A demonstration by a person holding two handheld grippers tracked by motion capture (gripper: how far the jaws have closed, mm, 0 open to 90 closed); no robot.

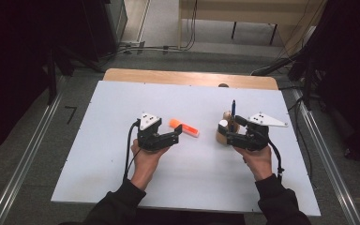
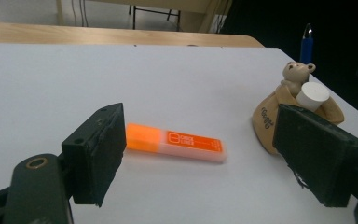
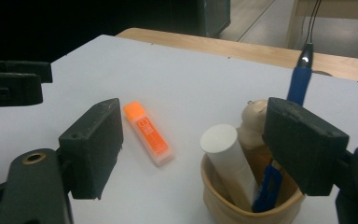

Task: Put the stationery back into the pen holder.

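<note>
An orange and clear flat case (image 1: 184, 127) lies on the white tabletop (image 1: 122, 103). To its right stands a tan pouch-shaped holder (image 1: 221, 137) with a small bear figure (image 2: 296, 72), a white cylinder (image 2: 312, 95) and a blue pen (image 1: 233, 108) in it. My left gripper (image 1: 174, 135) is open just left of the case, which lies ahead between its jaws (image 2: 175, 142), untouched. My right gripper (image 1: 229, 127) is open at the holder, its jaws to either side above the holder's rim (image 3: 223, 205) without pressing on it.
A wooden table edge (image 1: 187, 77) runs behind the white top. Beyond are a grey floor, cables and dark stands. The other gripper's jaw (image 3: 11, 86) shows at the left of the right gripper view. Bare white surface lies at the near and left sides.
</note>
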